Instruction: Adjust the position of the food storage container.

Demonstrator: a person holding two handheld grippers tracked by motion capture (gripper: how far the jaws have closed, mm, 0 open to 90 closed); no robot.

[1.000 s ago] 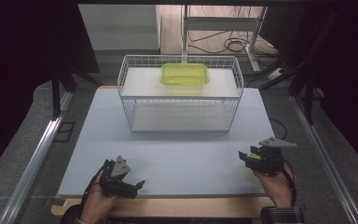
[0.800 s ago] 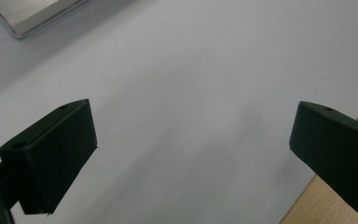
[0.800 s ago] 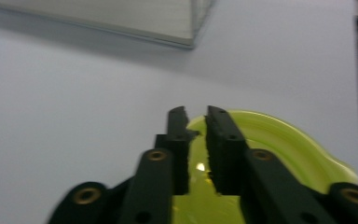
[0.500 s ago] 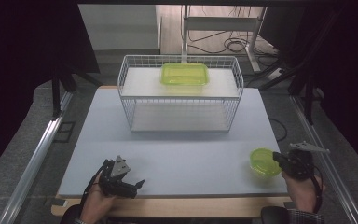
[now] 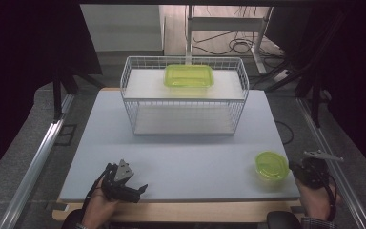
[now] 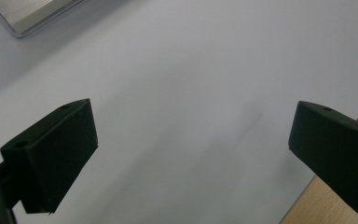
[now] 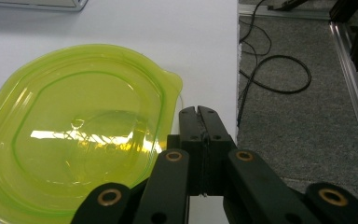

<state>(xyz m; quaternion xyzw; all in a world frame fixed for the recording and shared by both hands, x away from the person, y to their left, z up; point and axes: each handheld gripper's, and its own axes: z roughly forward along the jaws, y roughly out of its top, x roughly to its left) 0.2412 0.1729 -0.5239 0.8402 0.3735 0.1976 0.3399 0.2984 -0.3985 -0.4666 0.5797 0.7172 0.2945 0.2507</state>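
A round, translucent green lid or shallow dish [image 5: 271,165] [image 7: 79,135] lies flat near the table's front right corner. My right gripper [image 5: 295,169] [image 7: 198,112] is just to its right, over the table's right edge. Its jaws are pressed together beside the lid's small pour tab, and I see nothing held between them. Near the front left of the white table [image 5: 186,157], my left gripper [image 5: 140,191] [image 6: 191,154] is open, with only bare table surface between its jaws.
A white wire basket rack [image 5: 186,102] stands at the back middle, with a rectangular green container [image 5: 189,75] on its top shelf. Black cables [image 7: 275,79] lie on the grey floor to the right of the table. The wooden front edge [image 6: 335,205] is close to my left gripper.
My right gripper has drawn back to the right, off the spot where the round green lid now lies uncovered. The left gripper has stayed put.
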